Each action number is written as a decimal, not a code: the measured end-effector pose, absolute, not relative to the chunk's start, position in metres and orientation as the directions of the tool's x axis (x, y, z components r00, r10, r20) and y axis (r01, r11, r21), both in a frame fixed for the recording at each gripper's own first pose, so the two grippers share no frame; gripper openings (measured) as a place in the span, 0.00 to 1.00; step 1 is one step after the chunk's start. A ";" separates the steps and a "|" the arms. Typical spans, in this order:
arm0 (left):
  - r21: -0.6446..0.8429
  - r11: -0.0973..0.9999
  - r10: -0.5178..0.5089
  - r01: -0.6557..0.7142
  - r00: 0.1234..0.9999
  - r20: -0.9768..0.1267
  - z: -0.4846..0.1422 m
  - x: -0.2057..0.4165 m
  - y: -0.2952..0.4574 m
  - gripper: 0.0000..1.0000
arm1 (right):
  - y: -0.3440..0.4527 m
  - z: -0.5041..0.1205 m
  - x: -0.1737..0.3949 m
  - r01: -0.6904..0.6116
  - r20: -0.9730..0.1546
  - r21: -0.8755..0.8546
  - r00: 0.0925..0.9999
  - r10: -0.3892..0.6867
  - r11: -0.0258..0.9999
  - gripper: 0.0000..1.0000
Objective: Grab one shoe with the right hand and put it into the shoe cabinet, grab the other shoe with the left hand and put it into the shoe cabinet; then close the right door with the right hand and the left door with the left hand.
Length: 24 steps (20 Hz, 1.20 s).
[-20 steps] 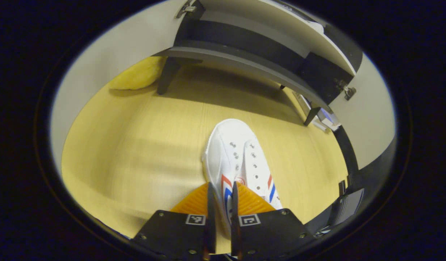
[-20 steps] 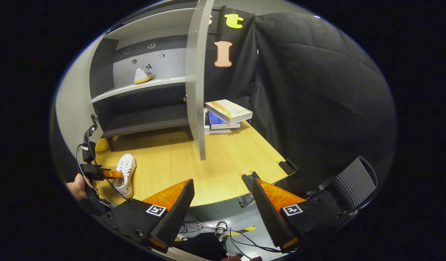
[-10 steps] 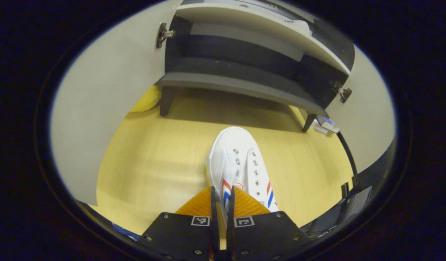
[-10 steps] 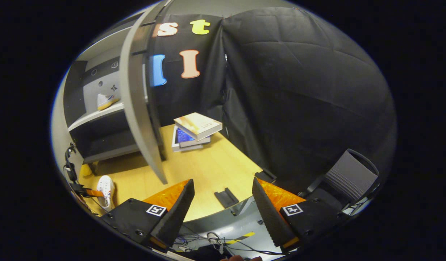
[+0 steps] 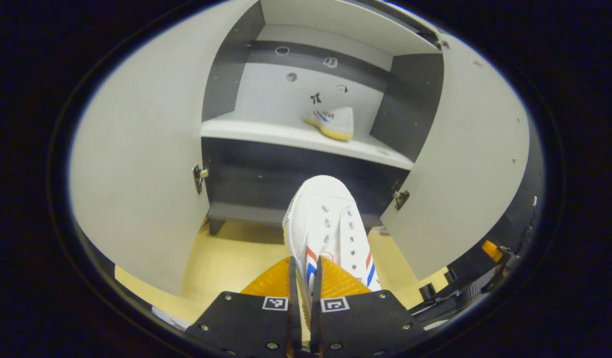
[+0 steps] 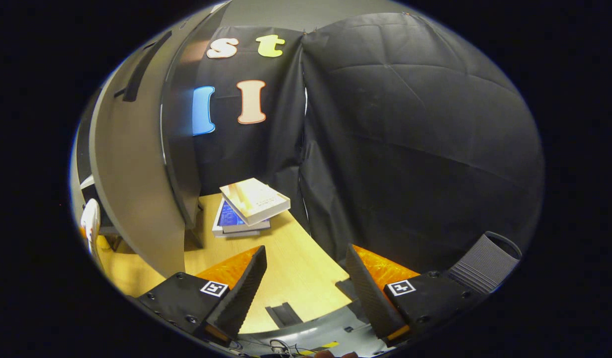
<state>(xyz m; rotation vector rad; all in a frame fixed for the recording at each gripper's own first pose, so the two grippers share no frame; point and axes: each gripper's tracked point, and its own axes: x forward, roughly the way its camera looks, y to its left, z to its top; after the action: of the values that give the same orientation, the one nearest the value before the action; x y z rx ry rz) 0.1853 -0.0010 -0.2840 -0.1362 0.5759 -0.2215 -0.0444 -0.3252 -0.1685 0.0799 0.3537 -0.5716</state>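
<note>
- The shoe cabinet (image 5: 306, 164) stands on the wooden table (image 5: 221, 258) and takes up most of the left gripper view, its inside dark with a pale upper shelf and a lower compartment beneath.
- Both doors stand open: the left door (image 5: 136, 164) swings out on one side of the left gripper view, the right door (image 5: 465, 164) on the other, each with a small metal hinge at its inner edge.
- In the right gripper view the right door (image 6: 131, 199) shows from its outer face, curved by the lens, with the table (image 6: 296, 268) running past it.
- A stack of books (image 6: 248, 206) lies on the table just beyond that door, close to the booth's black cloth wall.
- One white shoe (image 5: 331, 122) with a yellowish sole sits on the upper shelf, toward its right end, heel to the right.
- The other white shoe (image 5: 325, 228), with red and blue stripes on its side, is held up off the table in front of the lower compartment, toe pointing at the cabinet.
- The left gripper (image 5: 304, 283) is closed to a narrow gap on this shoe's collar — both fingers press on the rim between them.
- The right gripper (image 6: 306, 278) hangs over the table's near edge with its fingers spread wide, nothing between them.
</note>
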 end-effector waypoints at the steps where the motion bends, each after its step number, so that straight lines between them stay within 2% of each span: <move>1: -0.194 0.967 -0.241 0.163 0.831 -0.501 -0.283 0.185 -0.001 0.09 | -0.329 -0.161 -0.033 0.535 -0.324 -0.022 0.795 -0.512 0.844 1.00; 3: -0.205 0.966 -0.235 0.154 0.856 -0.461 -0.287 0.184 -0.004 0.07 | -0.326 -0.148 -0.012 0.508 -0.285 0.004 0.826 -0.486 0.862 0.97; 4: -0.207 0.967 -0.230 0.150 0.865 -0.446 -0.288 0.184 -0.003 0.07 | -0.324 -0.143 -0.004 0.493 -0.271 0.021 0.840 -0.469 0.870 1.00; 10: -0.196 0.973 -0.181 0.118 0.920 -0.347 -0.276 0.182 0.004 0.09 | -0.310 -0.132 0.025 0.402 -0.232 0.040 0.894 -0.383 0.915 1.00; 11: -0.189 0.977 -0.159 0.101 0.932 -0.326 -0.276 0.181 0.003 0.09 | -0.311 -0.131 0.025 0.400 -0.225 0.039 0.896 -0.382 0.916 0.97; 16: -0.181 0.982 -0.100 0.056 0.965 -0.243 -0.274 0.185 0.005 0.08 | -0.328 -0.129 0.010 0.451 -0.214 0.048 0.876 -0.432 0.891 0.96; 17: -0.198 0.979 -0.093 0.045 0.967 -0.239 -0.272 0.183 0.005 0.08 | -0.331 -0.128 0.005 0.465 -0.217 0.060 0.870 -0.443 0.883 1.00; 19: -0.228 0.973 -0.099 0.045 0.967 -0.234 -0.270 0.183 0.004 0.08 | -0.330 -0.127 -0.003 0.475 -0.218 0.082 0.866 -0.449 0.876 0.99; 20: -0.234 0.971 -0.104 0.047 0.966 -0.238 -0.271 0.183 0.004 0.08 | -0.333 -0.124 -0.006 0.483 -0.208 0.070 0.863 -0.461 0.873 0.98; 21: -0.233 0.971 -0.107 0.050 0.964 -0.242 -0.270 0.184 0.005 0.09 | -0.337 -0.120 -0.009 0.490 -0.195 0.050 0.859 -0.473 0.870 0.92; 24: -0.247 0.968 -0.111 0.040 0.954 -0.279 -0.274 0.184 0.004 0.08 | -0.336 -0.115 -0.009 0.496 -0.171 0.030 0.858 -0.484 0.868 0.92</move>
<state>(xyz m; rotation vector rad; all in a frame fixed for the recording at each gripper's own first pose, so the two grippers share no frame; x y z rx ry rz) 0.1838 0.0040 -0.2738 -0.2420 0.2956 -0.0776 -0.0093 -0.3363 -0.1153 0.0734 0.1602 -0.5149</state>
